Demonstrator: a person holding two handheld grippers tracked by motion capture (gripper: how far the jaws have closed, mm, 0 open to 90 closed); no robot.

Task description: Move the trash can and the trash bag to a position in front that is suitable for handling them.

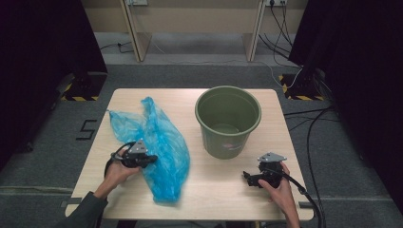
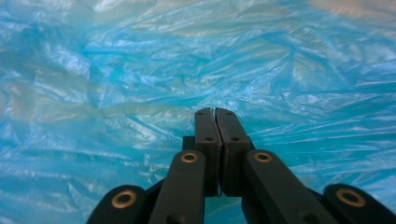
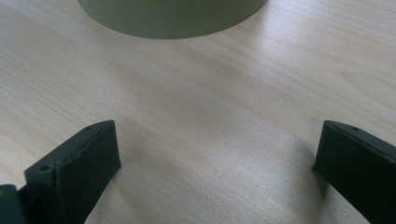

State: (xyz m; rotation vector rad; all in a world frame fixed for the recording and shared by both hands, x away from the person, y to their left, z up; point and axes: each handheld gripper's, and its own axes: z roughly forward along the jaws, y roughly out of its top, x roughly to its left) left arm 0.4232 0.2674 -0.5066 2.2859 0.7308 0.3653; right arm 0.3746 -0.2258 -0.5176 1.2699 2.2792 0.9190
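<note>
At table's left side: left gripper (image 1: 151,159) jaws together at bag (image 1: 157,142), film pinch not confirmable | right gripper (image 1: 248,177) wide, empty, near bucket (image 1: 228,121) | risk: thin film slips free on lift; loose bag snags bucket rim.

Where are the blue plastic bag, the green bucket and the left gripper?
blue plastic bag (image 1: 164,147): high view, crumpled middle.
green bucket (image 1: 223,142): high view, outer wall.
left gripper (image 2: 215,112): left gripper view, closed jaw tips.

The blue bag (image 1: 157,142) hides the left gripper's (image 1: 151,159) jaws from above; the bucket (image 3: 173,16) is cut off.
</note>
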